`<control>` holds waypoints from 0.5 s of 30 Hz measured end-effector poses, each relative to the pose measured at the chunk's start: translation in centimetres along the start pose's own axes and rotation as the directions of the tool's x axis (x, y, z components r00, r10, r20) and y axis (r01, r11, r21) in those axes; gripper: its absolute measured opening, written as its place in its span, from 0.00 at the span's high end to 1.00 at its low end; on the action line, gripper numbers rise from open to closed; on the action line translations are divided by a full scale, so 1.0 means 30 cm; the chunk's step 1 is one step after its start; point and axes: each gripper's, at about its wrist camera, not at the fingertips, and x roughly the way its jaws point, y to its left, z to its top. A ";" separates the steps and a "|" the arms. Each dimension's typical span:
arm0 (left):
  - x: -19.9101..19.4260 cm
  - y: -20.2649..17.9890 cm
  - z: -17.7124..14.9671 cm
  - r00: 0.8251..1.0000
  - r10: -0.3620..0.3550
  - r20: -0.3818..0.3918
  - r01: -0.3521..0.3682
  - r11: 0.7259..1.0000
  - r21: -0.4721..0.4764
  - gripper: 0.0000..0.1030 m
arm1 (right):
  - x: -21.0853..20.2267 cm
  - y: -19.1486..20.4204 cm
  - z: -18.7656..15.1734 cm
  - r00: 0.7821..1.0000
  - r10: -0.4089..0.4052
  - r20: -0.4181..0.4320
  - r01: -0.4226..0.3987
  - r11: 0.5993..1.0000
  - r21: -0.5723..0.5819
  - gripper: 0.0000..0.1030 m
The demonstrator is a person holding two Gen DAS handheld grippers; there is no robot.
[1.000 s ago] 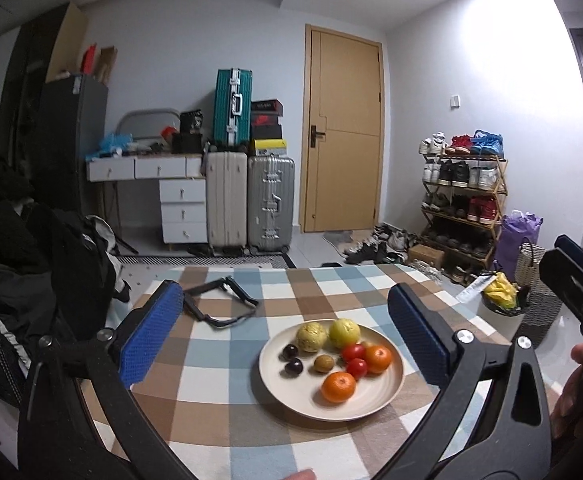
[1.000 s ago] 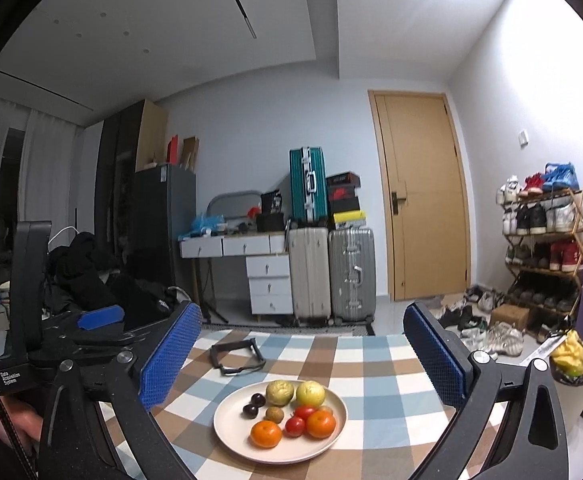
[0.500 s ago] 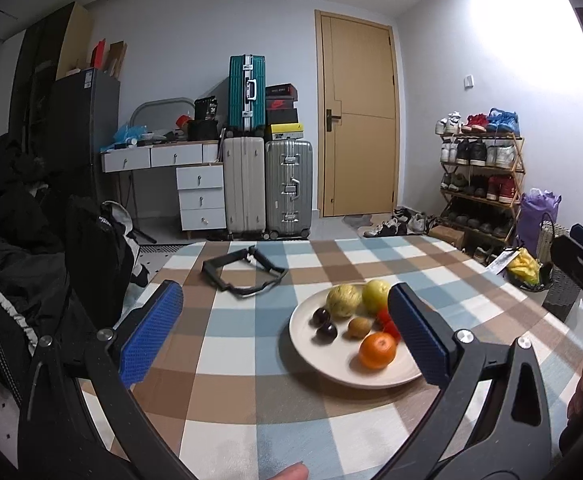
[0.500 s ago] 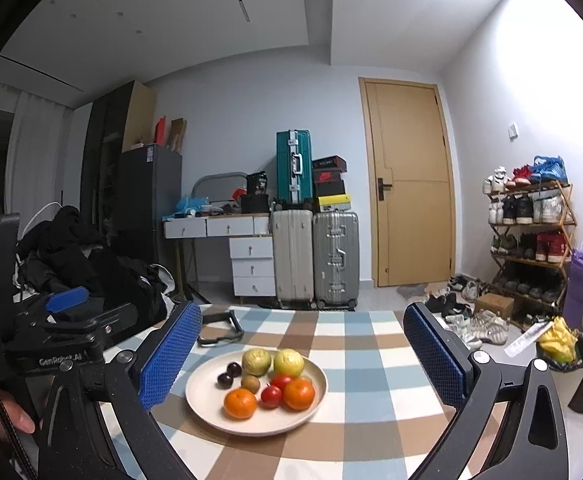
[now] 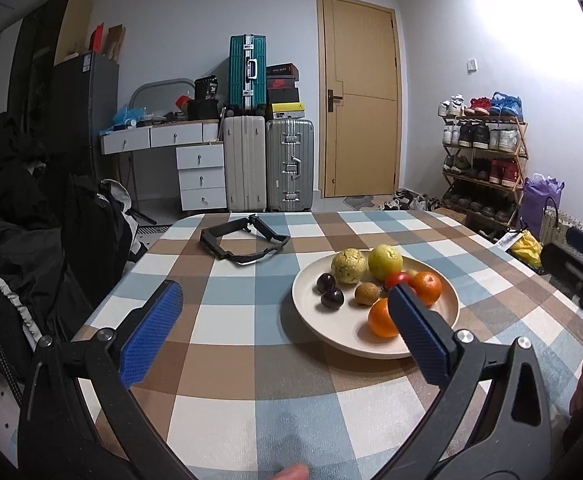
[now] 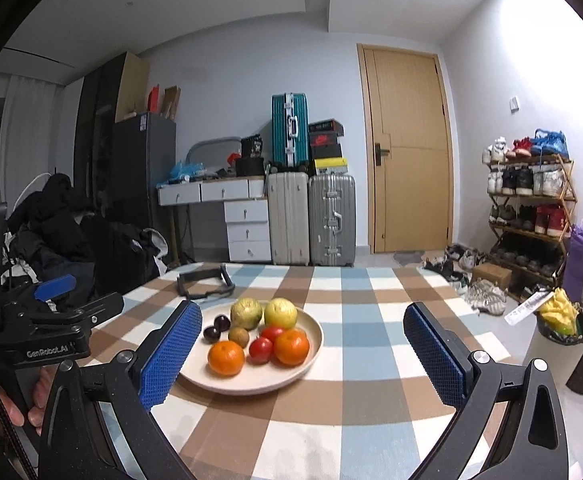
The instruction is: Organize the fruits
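Note:
A cream plate (image 5: 331, 332) sits on the checkered table and also shows in the right wrist view (image 6: 311, 344). It holds two oranges (image 5: 427, 286), two yellow-green round fruits (image 5: 385, 262), red tomatoes (image 6: 261, 350), a brown kiwi (image 5: 366, 293) and two dark plums (image 5: 331, 299). My left gripper (image 5: 283, 336) is open and empty, low over the table left of the plate; its right finger overlaps the plate's near rim. My right gripper (image 6: 301, 356) is open and empty, just in front of the plate.
A black strap (image 5: 243, 242) lies on the table behind the plate. The table's left edge borders dark coats (image 5: 15, 240). Behind stand suitcases (image 5: 269, 168), a drawer desk, a wooden door and a shoe rack (image 5: 483, 160). A basket with a yellow bag (image 6: 559, 316) sits on the floor at right.
Both grippers have come down and closer to the table. The plate has shifted right in the left wrist view. Both stay open and empty.

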 end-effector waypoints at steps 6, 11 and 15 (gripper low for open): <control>0.002 -0.004 -0.008 1.000 -0.002 0.020 0.002 1.000 0.009 0.01 | 0.059 0.015 -0.015 0.996 -0.019 -0.083 0.016 0.999 -0.028 0.00; 0.019 -0.008 -0.007 1.000 -0.007 0.014 0.007 1.000 0.010 0.01 | 0.079 0.018 -0.027 0.995 -0.025 -0.101 0.022 0.999 -0.031 0.00; 0.024 -0.009 -0.009 1.000 -0.008 0.015 0.008 1.000 0.010 0.01 | 0.087 0.017 -0.030 0.994 -0.025 -0.106 0.022 0.999 -0.031 0.00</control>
